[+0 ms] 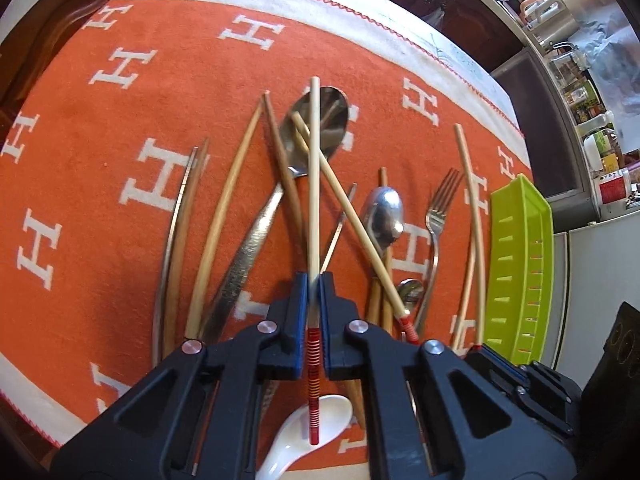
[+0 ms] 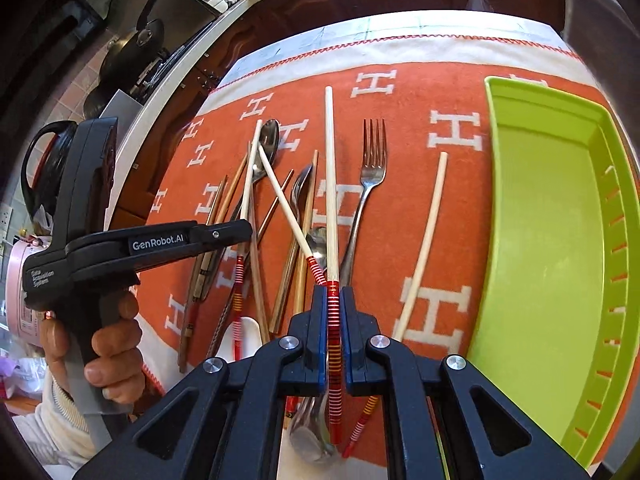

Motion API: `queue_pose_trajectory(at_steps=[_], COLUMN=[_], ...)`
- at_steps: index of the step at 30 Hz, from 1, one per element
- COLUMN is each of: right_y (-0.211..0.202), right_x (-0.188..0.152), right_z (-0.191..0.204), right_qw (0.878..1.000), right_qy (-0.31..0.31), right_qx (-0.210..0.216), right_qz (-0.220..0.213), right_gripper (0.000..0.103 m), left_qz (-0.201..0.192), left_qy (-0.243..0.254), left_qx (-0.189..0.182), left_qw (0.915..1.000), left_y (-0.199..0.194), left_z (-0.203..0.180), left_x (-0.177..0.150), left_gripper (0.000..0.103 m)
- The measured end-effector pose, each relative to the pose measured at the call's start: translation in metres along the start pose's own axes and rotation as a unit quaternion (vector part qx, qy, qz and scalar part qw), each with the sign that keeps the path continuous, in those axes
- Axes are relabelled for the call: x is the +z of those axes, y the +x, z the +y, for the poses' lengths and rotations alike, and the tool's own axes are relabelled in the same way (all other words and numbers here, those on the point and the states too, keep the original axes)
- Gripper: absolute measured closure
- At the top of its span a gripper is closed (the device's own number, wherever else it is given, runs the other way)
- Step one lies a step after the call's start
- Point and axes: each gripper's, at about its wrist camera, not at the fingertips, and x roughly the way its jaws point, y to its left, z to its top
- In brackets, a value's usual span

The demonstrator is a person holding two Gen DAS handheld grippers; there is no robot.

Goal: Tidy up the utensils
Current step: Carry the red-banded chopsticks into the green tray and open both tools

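My left gripper [image 1: 314, 280] is shut on a pale chopstick [image 1: 314, 184] with a red-striped end, held above the utensil pile. It also shows in the right wrist view [image 2: 244, 232]. My right gripper [image 2: 333, 290] is shut on another pale chopstick [image 2: 330, 184] with a red-striped end. Below lie a large spoon [image 1: 320, 128], a small spoon [image 1: 384, 212], a fork [image 2: 370, 176], several brown chopsticks [image 1: 216, 232] and more pale chopsticks [image 2: 424, 248]. A white ceramic spoon [image 1: 296, 436] lies near the front edge.
A lime-green plastic tray [image 2: 536, 240] stands at the right on the orange cloth [image 1: 100, 120] with white H marks. It shows in the left wrist view too [image 1: 520, 264]. Kitchen counters and pots [image 2: 136, 40] surround the table.
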Motion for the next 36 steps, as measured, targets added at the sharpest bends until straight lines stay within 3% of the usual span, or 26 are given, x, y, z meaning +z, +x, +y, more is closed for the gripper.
queue_pose_trajectory(at_steps=[6, 13, 23, 28, 36], right_y=[-0.007, -0.030, -0.083, -0.107, -0.122], right_x=[-0.007, -0.017, -0.051, -0.071, -0.092], right_z=[-0.007, -0.018, -0.058, -0.085, -0.117], right_qw=[1.000, 0.999, 0.992, 0.984, 0.974], right_qy=[0.013, 0.036, 0.098, 0.138, 0.162], right_qx=[0.005, 0.016, 0.005, -0.045, -0.122], right_qz=[-0.006, -0.026, -0.078, -0.102, -0.105], right_gripper=[0.098, 0.098, 0.098, 0.098, 0.097], left_qz=[0.000, -0.001, 0.004, 0.019, 0.062], left_qy=[0.000, 0.032, 0.145, 0.194, 0.200], left_qx=[0.004, -0.013, -0.065, -0.067, -0.074], left_qw=[1.0000, 0.9994, 0.9873, 0.9786, 0.9750], left_y=[-0.003, -0.033, -0.069, -0.053, -0.005], left_z=[0.006, -0.010, -0.113, -0.169, -0.218], left_x=[0.000, -0.013, -0.042, -0.060, -0.072], left_gripper=[0.099, 0.099, 0.099, 0.099, 0.099])
